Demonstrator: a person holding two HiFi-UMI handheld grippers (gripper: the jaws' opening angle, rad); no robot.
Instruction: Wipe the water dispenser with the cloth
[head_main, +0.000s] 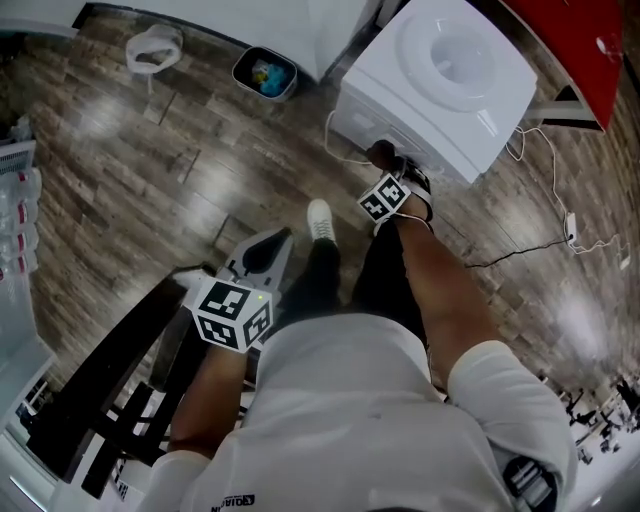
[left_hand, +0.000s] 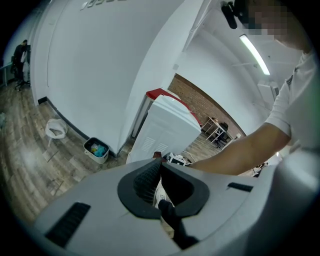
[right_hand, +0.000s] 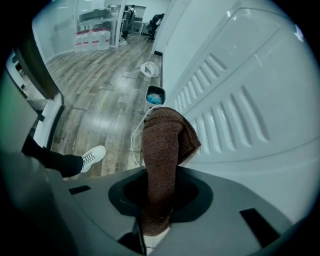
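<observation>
The white water dispenser (head_main: 440, 80) stands on the floor at the upper right of the head view. My right gripper (head_main: 388, 165) is shut on a brown cloth (head_main: 381, 153) and holds it against the dispenser's near side. In the right gripper view the cloth (right_hand: 162, 140) rises out of the right gripper (right_hand: 159, 167) and touches the dispenser's white vented panel (right_hand: 240, 115). My left gripper (head_main: 272, 245) hangs lower left, away from the dispenser; its jaws meet at the tips in the left gripper view (left_hand: 161, 164), with nothing held.
A small bin (head_main: 265, 73) with blue contents and a white bag (head_main: 153, 47) lie on the wood floor by the wall. Cables (head_main: 545, 170) trail to the dispenser's right. My white shoe (head_main: 319, 218) is near its base. Black furniture (head_main: 100, 400) stands lower left.
</observation>
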